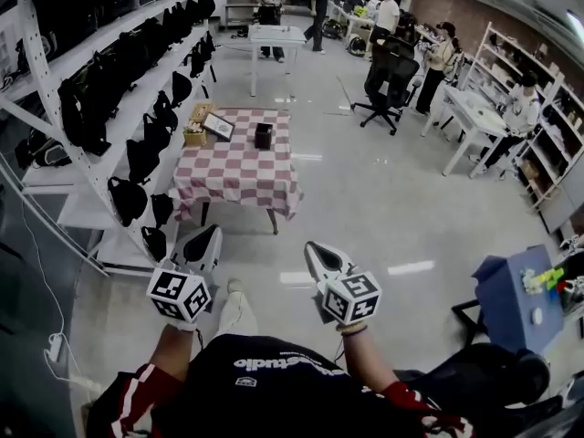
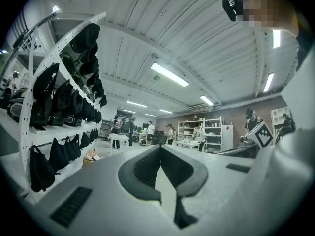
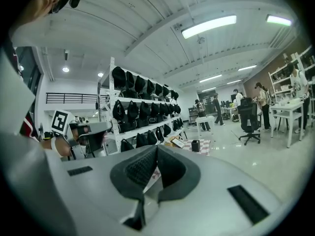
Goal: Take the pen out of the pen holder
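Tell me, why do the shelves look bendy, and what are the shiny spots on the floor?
Head view: the wide lens bends the shelves; the floor shows bright streaks of glare. Left gripper view: shelves curve too, corners go black. Right gripper view: a lamp glares white.

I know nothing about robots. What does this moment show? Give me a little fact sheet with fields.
Table: red-and-white checked table, far ahead of the person
Holder: small black pen holder standing on it
Pen: too small to tell
Left gripper: jaws together, empty, near the body
Right gripper: jaws together, empty, near the body
Nearby: white shelves of black bags
Stage: not yet begun
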A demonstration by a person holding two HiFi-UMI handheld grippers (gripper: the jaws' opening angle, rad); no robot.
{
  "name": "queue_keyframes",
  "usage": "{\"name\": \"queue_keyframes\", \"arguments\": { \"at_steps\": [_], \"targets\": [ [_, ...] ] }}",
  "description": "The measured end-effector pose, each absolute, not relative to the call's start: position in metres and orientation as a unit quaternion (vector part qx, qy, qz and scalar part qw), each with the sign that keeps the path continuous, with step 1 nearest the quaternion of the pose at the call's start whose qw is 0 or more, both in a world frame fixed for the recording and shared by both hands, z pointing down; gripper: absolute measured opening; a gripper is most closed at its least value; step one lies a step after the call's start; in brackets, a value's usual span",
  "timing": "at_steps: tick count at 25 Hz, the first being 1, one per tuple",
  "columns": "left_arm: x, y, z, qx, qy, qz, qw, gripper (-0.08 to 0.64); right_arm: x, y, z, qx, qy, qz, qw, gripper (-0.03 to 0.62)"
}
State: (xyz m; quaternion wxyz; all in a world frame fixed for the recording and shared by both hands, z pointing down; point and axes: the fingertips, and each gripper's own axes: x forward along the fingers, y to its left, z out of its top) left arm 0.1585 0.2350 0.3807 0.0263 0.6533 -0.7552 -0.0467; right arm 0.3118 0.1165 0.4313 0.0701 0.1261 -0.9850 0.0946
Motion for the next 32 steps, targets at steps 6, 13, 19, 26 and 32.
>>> {"name": "queue_keyframes", "arguments": {
  "at_steps": [6,13,19,26,32],
  "targets": [
    [0.123,0.193,0.389,0.656,-0.752,-0.055,0.033,0.005,0.279,0.084,0.437,0.127,-0.985,0.091,0.079,0.002],
    [0.056,0.146,0.389,0.655,-0.755,-0.022,0.021,0.006,0.223,0.040,0.419,0.138,-0.984,0.081,0.072,0.003],
    [-0.018,0.093,0.390,0.662,-0.749,-0.015,0.017,0.006,0.158,-0.010,0.418,0.153,-0.982,0.084,0.072,0.003],
    [-0.110,0.023,0.383,0.678,-0.735,0.020,-0.011,0.005,0.058,-0.077,0.399,0.170,-0.980,0.076,0.070,0.003],
    [-0.175,-0.007,0.382,0.680,-0.733,0.001,-0.006,0.005,-0.013,-0.116,0.401,0.170,-0.979,0.079,0.079,0.003]
  ]
}}
